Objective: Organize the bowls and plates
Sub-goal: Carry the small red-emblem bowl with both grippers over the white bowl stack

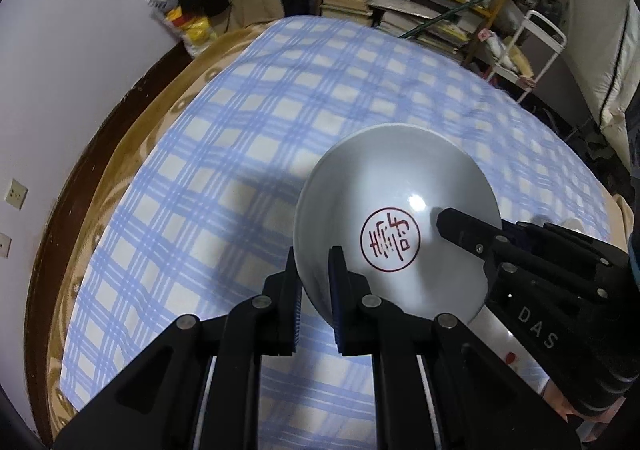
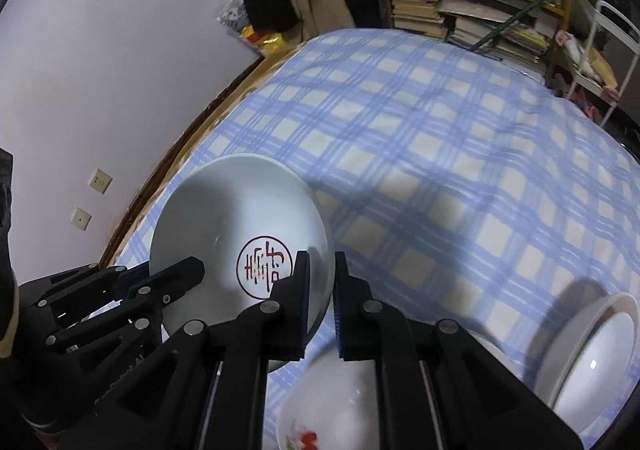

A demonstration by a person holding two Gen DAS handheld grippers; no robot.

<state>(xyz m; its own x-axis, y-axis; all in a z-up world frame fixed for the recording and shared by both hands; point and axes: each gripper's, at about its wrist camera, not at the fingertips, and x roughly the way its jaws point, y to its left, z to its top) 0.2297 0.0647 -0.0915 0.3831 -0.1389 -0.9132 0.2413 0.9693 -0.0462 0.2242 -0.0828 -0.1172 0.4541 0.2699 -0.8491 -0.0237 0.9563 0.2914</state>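
Note:
A white bowl (image 1: 396, 218) with a red round emblem inside hangs tilted above the blue plaid cloth (image 1: 240, 130), held by both grippers. My left gripper (image 1: 314, 254) is shut on its left rim, one finger inside and one outside. My right gripper (image 1: 452, 226) comes in from the right, with one finger lying inside the bowl. In the right wrist view the same bowl (image 2: 240, 210) sits left of centre; my right gripper (image 2: 322, 258) is shut on its right rim, and my left gripper (image 2: 192, 270) grips the near left rim.
A white bowl with a red flower print (image 2: 320, 410) lies below my right gripper, and a stack of white bowls (image 2: 592, 350) stands at the right edge. Bookshelves (image 1: 420, 2) and a white rack (image 1: 540, 46) stand beyond the table; a wall (image 1: 80, 50) runs along the left.

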